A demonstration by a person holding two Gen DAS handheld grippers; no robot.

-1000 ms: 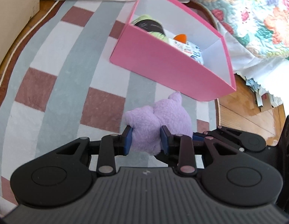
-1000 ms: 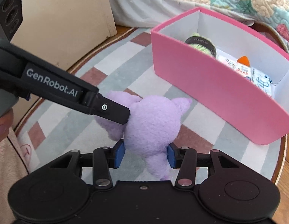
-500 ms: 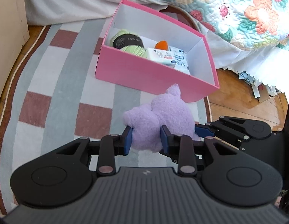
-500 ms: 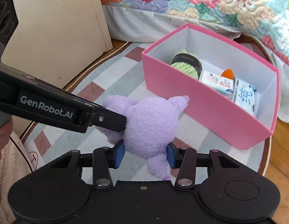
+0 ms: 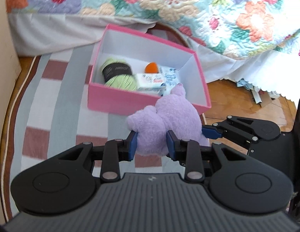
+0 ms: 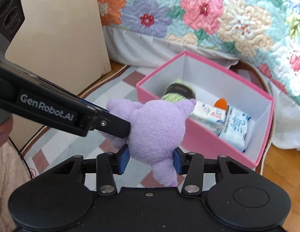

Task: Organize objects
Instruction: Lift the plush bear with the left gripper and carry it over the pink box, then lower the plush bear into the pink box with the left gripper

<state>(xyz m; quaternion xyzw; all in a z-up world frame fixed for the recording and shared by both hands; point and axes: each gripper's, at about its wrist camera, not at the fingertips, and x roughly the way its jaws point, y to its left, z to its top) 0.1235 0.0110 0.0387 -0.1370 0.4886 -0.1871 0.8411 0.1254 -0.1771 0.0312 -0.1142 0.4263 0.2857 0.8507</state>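
Partly done. Pink box [image 5: 119, 98] sits on the rug [image 5: 53, 96], beside the bed [image 5: 169, 5], and already holds a green yarn ball [image 5: 119, 75], an orange thing [image 5: 151, 68] and two white packets [image 5: 150, 81]; what the orange thing is I cannot tell. Box's right end, away from the yarn, looks bare.

Purple plush [image 5: 165, 123] is not yet in. It is held off the rug just in front of the box's near wall, one ear overlapping the rim in both views. Left gripper [image 5: 152, 145] has its fingers clamped on a lower lobe of the plush; right gripper [image 6: 150, 160] has its fingers clamped on the body, a leg hanging below them. So both grippers hold the one toy, left's arm coming in from the side in the right wrist view.

Left to do, my guess: carry the plush over the near wall, lower it into the bare end of the box, release with both. No other loose things show on the rug near the box, so this may be the last item, but the views are narrow. Paper scraps [image 5: 254, 90] under the bed edge, to the box's right, probably not part of it.
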